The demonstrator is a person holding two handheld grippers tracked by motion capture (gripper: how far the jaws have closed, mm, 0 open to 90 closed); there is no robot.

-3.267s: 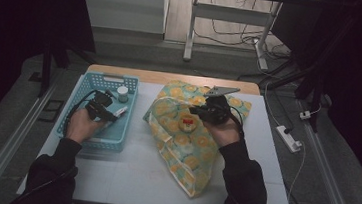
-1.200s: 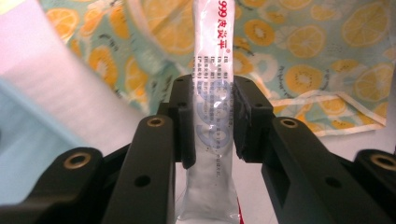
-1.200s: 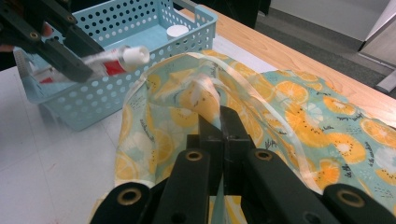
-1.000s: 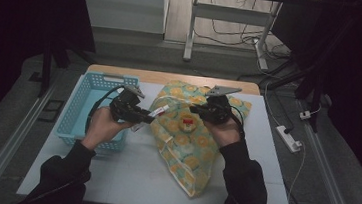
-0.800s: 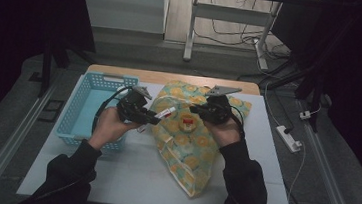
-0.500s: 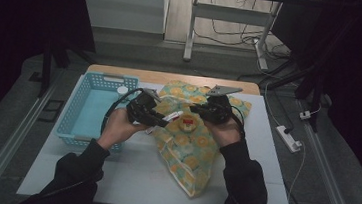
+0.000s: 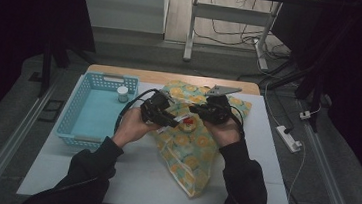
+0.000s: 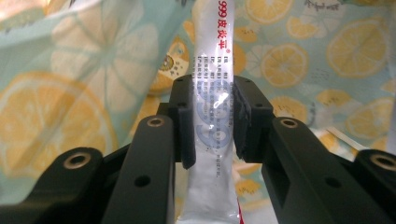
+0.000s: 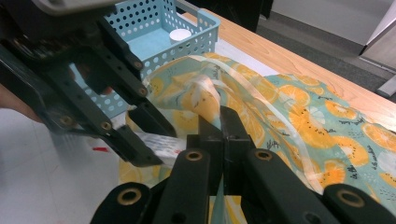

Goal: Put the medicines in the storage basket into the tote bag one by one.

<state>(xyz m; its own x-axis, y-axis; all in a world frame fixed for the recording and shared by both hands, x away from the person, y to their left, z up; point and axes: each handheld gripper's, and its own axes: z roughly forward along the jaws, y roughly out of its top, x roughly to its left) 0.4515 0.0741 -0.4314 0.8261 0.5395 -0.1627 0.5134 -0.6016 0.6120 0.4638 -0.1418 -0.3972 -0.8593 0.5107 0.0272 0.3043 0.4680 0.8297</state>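
A soft bag (image 7: 192, 151) printed with orange slices lies across the white table. My right gripper (image 7: 197, 109) is shut on the bag's upper rim (image 9: 212, 100) and holds the fabric lifted. My left gripper (image 7: 174, 123) is shut on a long white sachet (image 8: 212, 121) with red "999" print, gripped across its middle. In the left gripper view the sachet points toward the bag fabric (image 8: 299, 60) right in front of it. In the right gripper view the left gripper (image 9: 140, 151) and the sachet end (image 9: 161, 142) sit just left of the lifted rim.
A light blue perforated basket (image 7: 69, 116) stands at the left of the table, with a small white-capped bottle (image 7: 122, 94) at its far end. A wooden strip runs along the table's far edge. A power strip (image 7: 288, 137) lies on the floor at the right.
My left gripper has travelled right from over the basket to the bag's mouth, carrying the sachet. The right gripper has kept still, holding the bag's rim.
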